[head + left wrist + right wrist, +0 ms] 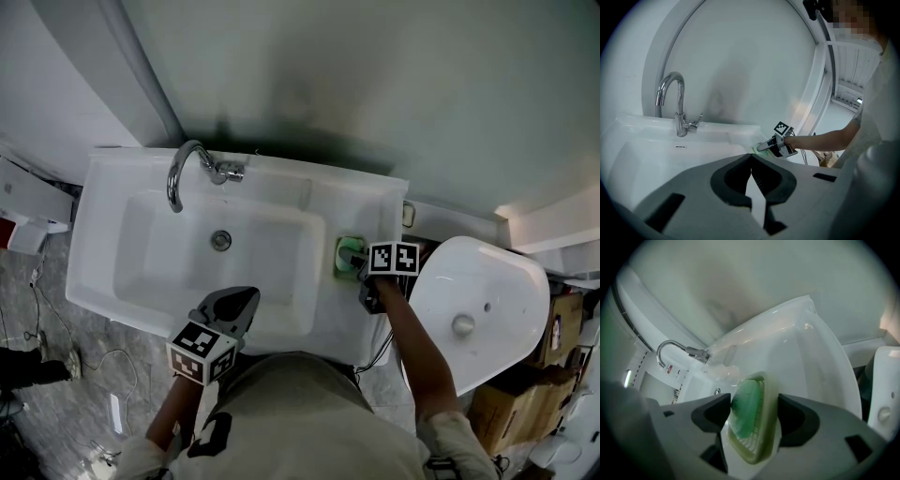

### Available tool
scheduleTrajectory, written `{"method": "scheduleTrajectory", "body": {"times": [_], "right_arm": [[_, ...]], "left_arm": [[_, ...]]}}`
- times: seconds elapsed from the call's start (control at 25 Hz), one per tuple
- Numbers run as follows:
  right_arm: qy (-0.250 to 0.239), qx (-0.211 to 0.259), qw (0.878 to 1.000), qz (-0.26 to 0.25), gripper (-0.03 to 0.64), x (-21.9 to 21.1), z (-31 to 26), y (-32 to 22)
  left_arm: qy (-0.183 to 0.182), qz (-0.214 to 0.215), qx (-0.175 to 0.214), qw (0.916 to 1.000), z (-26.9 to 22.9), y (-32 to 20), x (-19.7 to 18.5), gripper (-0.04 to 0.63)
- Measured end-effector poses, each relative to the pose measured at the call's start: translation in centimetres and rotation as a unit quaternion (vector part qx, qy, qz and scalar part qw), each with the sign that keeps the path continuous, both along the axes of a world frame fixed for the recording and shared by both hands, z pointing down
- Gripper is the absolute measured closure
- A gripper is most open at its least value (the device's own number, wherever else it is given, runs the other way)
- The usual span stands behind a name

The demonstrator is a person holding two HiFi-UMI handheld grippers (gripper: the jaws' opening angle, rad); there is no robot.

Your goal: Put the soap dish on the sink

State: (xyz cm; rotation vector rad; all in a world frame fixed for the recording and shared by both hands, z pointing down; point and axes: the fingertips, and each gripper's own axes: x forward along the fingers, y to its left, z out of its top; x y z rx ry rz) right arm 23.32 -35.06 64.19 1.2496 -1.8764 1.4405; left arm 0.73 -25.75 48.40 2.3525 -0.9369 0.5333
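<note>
The pale green soap dish (pixel 343 266) lies on the right ledge of the white sink (pixel 103 197), with a green soap bar (pixel 746 408) in it. In the right gripper view the dish (pixel 764 437) sits tilted between the jaws. My right gripper (pixel 353 256) straddles it, open, with a narrow gap showing at the right jaw. The left gripper view shows that gripper (pixel 768 146) over the ledge from the side. My left gripper (pixel 246 300) hangs over the sink's front rim, shut and empty, its tips (pixel 751 161) meeting.
A chrome faucet (pixel 187 169) stands at the back of the basin, and a drain (pixel 220 240) sits in the middle. A white toilet (pixel 478 309) stands close to the right of the sink. Cardboard boxes (pixel 553 342) are further right. A grey wall (pixel 375 75) rises behind.
</note>
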Motion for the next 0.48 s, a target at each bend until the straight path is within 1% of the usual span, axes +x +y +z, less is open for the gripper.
{"method": "scheduleTrajectory", "body": {"times": [0.2, 0.32, 0.48], "right_arm": [[0.012, 0.000, 1.000, -0.003, 0.296, 0.35, -0.03, 0.11], [0.016, 0.001, 1.000, -0.005, 0.296, 0.41, 0.03, 0.06], [0.033, 0.002, 0.999, -0.012, 0.295, 0.65, 0.19, 0.18]], "left_arm": [[0.000, 0.000, 0.006, 1.0000, -0.13, -0.15, -0.08, 0.576], [0.000, 0.001, 0.003, 1.0000, -0.14, -0.11, -0.04, 0.577], [0.000, 0.002, 0.002, 1.0000, -0.06, -0.06, 0.02, 0.577]]}}
